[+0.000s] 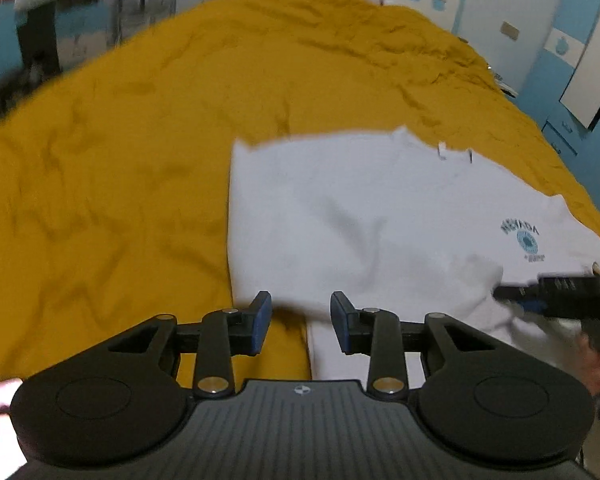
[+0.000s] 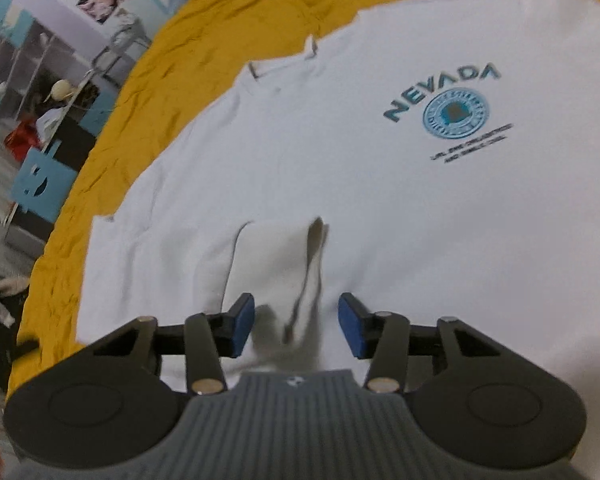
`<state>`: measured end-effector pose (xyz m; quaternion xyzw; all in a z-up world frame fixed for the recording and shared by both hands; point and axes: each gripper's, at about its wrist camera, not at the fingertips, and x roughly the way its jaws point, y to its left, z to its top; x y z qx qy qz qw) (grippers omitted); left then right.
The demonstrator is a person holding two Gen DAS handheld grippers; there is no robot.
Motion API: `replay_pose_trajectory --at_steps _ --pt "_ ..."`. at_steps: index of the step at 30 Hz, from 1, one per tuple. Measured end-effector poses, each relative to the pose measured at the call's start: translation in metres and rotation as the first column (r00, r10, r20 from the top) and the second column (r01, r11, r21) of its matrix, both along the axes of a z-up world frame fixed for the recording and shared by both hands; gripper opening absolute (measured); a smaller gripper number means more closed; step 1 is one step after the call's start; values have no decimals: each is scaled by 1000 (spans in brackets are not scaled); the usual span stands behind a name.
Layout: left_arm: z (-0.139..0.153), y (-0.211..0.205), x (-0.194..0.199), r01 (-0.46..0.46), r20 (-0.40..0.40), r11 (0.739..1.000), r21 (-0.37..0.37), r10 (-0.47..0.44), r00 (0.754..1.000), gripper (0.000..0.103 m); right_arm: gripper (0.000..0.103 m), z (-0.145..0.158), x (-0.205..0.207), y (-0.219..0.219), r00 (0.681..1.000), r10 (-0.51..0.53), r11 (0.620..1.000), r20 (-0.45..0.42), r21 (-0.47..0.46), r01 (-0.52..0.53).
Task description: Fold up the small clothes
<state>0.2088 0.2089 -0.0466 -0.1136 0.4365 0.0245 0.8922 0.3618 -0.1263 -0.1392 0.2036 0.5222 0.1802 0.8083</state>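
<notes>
A white T-shirt (image 1: 360, 216) with a blue "NEVADA" print (image 2: 452, 104) lies front-up on a mustard-yellow bedspread (image 1: 120, 168). My left gripper (image 1: 301, 322) is open and empty, just above the shirt's near left edge. My right gripper (image 2: 296, 326) is open, its blue pads either side of a raised fold of white cloth (image 2: 288, 264) that it does not clamp. The right gripper also shows in the left wrist view (image 1: 556, 292) at the shirt's right side, held by a hand.
The bedspread (image 2: 112, 128) is wrinkled and runs far to the left and back. Blue and white walls and cabinets (image 1: 572, 80) stand beyond the bed. Shelves and clutter (image 2: 40, 92) stand on the floor at the left.
</notes>
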Motion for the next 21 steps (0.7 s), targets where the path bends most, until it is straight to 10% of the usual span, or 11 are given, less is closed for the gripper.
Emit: replay_pose_trajectory --at_steps 2,12,21 --pt "-19 3 -3 -5 -31 999 -38 4 1000 39 3 1 8 11 1000 9 1000 -9 -8 -10" --pt "-53 1 23 -24 -1 992 -125 24 1000 39 0 158 40 69 913 161 987 375 -43 -156" --pt "-67 -20 74 -18 22 1000 -16 19 1000 40 0 259 79 72 817 164 986 552 -73 -148"
